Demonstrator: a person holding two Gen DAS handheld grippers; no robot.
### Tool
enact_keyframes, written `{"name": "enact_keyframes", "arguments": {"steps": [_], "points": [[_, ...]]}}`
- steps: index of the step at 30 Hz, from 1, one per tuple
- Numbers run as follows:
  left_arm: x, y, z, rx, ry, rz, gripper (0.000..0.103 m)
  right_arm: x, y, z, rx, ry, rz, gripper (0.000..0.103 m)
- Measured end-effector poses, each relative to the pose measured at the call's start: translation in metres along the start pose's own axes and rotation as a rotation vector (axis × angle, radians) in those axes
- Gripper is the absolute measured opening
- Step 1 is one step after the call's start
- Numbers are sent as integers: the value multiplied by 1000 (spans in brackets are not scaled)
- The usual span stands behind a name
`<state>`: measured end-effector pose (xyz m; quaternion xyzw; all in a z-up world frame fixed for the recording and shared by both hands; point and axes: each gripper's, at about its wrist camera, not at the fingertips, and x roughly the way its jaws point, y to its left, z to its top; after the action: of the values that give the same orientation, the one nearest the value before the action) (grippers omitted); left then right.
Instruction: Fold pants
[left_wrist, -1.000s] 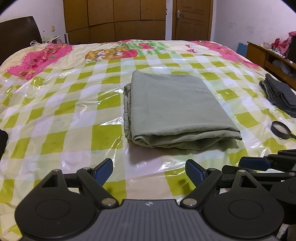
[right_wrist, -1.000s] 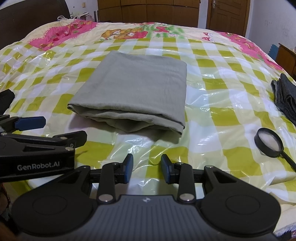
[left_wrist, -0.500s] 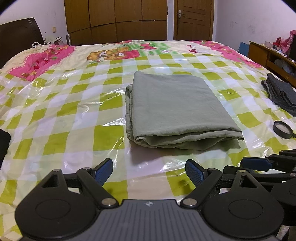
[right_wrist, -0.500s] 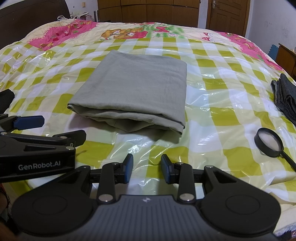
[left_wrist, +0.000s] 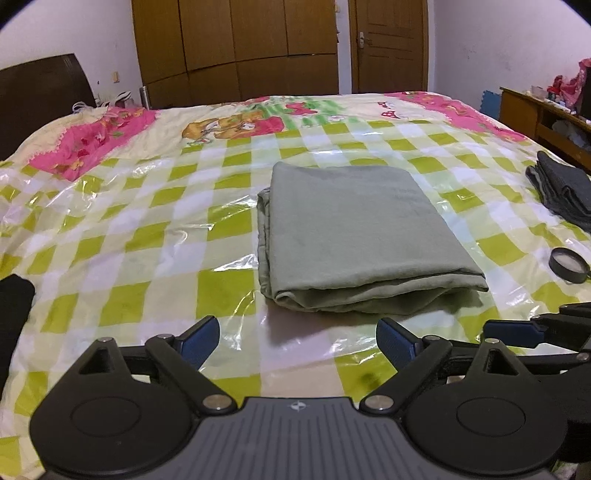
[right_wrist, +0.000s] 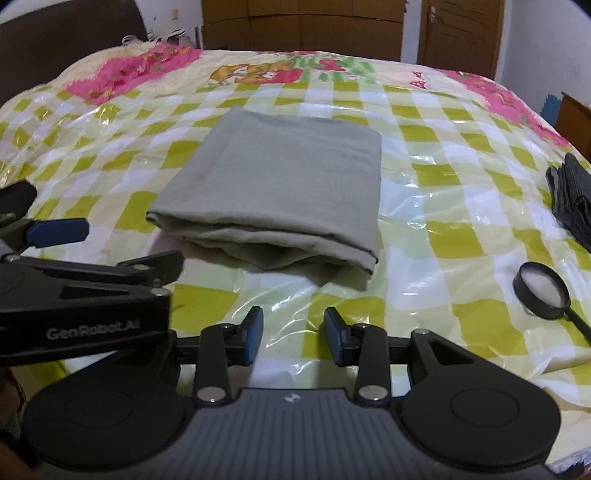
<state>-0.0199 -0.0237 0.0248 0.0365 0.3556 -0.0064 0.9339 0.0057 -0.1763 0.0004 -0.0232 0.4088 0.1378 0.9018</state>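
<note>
Pants (left_wrist: 354, 229), one pair, grey-green, folded into a neat rectangle, lying mid-bed on the checked plastic-covered cover (left_wrist: 122, 236). Just short of the near fold: two grippers, side by side. Left gripper (left_wrist: 297, 341) spread wide, jaws just opened further, nothing between them. Right gripper (right_wrist: 293, 334) half-parted, also just widened, gripping nothing. Off to the right: one magnifying glass (right_wrist: 543, 290), one dark folded garment (right_wrist: 570, 201) beyond it.
</note>
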Motion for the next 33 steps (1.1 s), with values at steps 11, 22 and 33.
{"name": "enact_keyframes", "arguments": {"steps": [11,22,33], "points": [[4,2,-1,-6,17,24,103,-1,2,-1,0,4,-6,37],[7,3,-2,13,17,43,103,-5,-4,1,31,-22,-30,37],[10,2,-4,22,38,37,103,-3,-4,1,38,-16,-36,38]]}}
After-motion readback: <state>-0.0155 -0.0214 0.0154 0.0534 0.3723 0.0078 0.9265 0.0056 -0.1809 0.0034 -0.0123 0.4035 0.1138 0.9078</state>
